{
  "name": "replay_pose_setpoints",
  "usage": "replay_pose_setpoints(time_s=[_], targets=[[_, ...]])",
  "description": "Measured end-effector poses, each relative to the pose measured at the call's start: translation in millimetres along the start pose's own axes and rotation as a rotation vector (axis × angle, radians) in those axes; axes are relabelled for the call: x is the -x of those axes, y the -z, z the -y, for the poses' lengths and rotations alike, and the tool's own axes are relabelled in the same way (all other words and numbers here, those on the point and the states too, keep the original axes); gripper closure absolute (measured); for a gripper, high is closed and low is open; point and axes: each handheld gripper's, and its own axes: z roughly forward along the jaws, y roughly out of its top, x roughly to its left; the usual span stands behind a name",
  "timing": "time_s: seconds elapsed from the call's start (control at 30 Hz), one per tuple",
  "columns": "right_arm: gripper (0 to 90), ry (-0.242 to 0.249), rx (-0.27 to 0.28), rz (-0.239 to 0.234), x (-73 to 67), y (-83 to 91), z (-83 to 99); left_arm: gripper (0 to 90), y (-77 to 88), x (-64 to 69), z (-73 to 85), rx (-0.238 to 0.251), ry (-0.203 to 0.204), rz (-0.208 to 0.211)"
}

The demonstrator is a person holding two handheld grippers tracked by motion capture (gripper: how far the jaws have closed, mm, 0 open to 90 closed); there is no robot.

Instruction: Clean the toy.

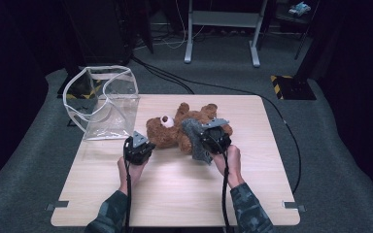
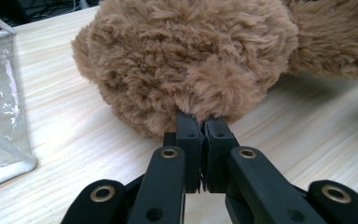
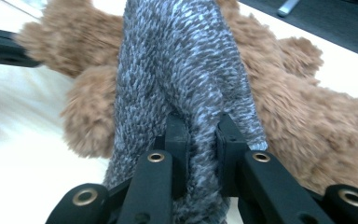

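Now: left gripper (image 2: 204, 122) pinches teddy bear (image 2: 186, 56) fur just ahead | right gripper (image 3: 200, 128) pinches grey knit cloth (image 3: 182, 65), draped over bear | dressing barely begun, judging by this.

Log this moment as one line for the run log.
left gripper: shut on teddy bear fur | right gripper: shut on grey knitted cloth over bear | clear bag: left, untouched

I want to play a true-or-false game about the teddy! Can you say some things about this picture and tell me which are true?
1. The left gripper pinches the teddy bear's fur. True.
2. The right gripper holds nothing. False: it is shut on the grey knitted cloth.
3. The clear plastic bag sits on the table's left corner. True.
4. The teddy is inside the bag. False: it lies on the table beside it.
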Motion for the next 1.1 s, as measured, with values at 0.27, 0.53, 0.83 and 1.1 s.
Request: replay_pose_setpoints(time_s=[0.27,0.53,0.83,1.1], targets=[[78.9,-0.005,0.0,-0.073,-1.6,7.8,-20.7,87.2,-1.0,-0.8,0.9,-0.001,-0.007,0.001],[78.8,0.074,0.058,-0.173,-31.2,21.7,-50.9,87.3,-1.6,-0.6,1.1,-0.007,-0.009,0.005],[78.8,0.109,-0.117,-0.125,-53.4,-40.5,-35.4,87.3,-1.3,-3.1,2.1,0.0,-0.002,0.008],[78.9,0.016,-0.111,0.035,-3.8,-33.1,-6.5,87.4,-1.0,-4.8,2.4,-0.001,0.006,0.017]])
